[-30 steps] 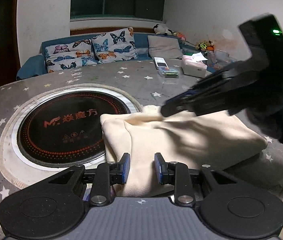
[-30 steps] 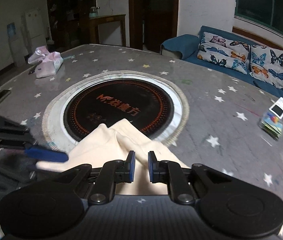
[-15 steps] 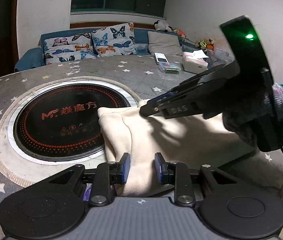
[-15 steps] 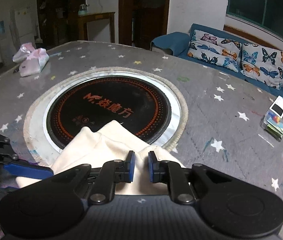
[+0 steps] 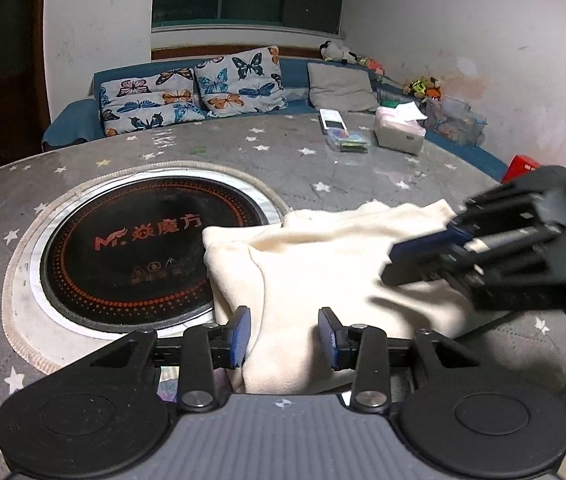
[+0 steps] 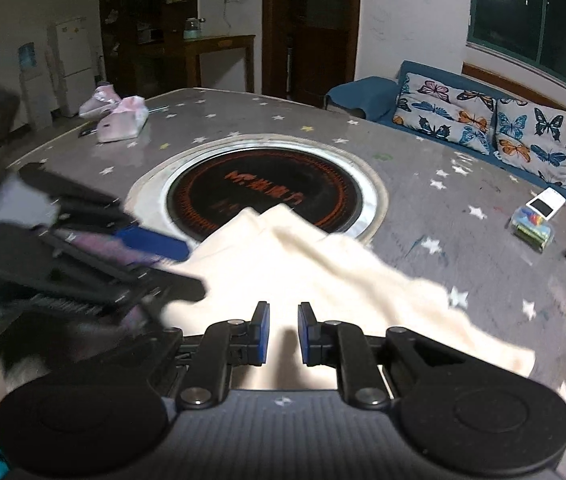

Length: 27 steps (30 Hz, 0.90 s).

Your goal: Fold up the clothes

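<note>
The cream garment (image 5: 323, 264) lies folded on the counter (image 5: 323, 164), a soft fleecy cloth with rounded folds; its far-left corner overlaps the rim of the round black hob (image 5: 143, 240) set into the counter, and its near edge hangs at or over the counter's near edge, beneath the left claw (image 5: 285, 336).

Left claw: jaws set wide, blue pads either side of the cloth's near fold, not pressing it. Right claw (image 6: 283, 330): jaws narrow with a clear gap between them, poised over the cloth's near side; whether the pads touch the cloth cannot be told. In the left view the right claw is motion-blurred at the cloth's right end; in the right view the left claw is blurred at the cloth's left edge.

Open room: the grey star-printed counter surface is bare to the right of the cloth and beyond the hob; a tissue box (image 5: 399, 136), a small clear box (image 5: 347, 142) and a white handset (image 5: 333, 120) sit well apart at the far side; pink packets (image 6: 119, 120) lie near the opposite far edge. A blue sofa (image 5: 75, 128) with butterfly cushions (image 5: 239, 82) runs behind the counter.
</note>
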{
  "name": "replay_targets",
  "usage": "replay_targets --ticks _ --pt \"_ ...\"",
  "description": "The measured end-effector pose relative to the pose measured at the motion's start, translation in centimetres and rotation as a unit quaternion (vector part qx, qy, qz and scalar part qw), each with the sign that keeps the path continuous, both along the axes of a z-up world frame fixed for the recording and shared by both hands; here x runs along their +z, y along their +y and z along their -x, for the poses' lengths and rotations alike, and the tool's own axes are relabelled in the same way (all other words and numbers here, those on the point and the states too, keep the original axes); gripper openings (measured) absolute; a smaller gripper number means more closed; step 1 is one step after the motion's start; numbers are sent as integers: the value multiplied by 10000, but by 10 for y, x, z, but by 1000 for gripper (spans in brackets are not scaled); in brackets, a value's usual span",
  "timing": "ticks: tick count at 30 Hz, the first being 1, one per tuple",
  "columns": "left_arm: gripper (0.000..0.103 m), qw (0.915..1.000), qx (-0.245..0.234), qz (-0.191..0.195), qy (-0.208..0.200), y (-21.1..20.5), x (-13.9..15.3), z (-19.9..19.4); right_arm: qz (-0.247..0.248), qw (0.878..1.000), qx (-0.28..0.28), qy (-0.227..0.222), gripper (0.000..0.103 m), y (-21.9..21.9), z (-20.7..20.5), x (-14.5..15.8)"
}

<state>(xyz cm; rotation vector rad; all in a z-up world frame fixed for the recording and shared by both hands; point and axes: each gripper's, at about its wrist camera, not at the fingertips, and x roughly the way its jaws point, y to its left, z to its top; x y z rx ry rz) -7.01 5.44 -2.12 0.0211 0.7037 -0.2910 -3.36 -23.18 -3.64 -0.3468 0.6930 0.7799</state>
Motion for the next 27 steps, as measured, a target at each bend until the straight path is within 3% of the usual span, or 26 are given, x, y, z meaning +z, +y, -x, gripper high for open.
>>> replay_targets --ticks 6,15,22,27 --pt "40 9999 58 38 129 0 -6 3 67 9998 143 -117 14 -2 26 -15" --pt "40 9998 -15 84 186 -4 -5 17 -46 9997 189 -154 14 -18 44 -14" --pt "41 9999 -36 56 -144 -6 16 17 -426 9978 -492 -140 15 -60 47 4" --pt "42 9998 -136 115 -133 -18 14 5 -412 9942 -998 10 16 -84 44 -7"
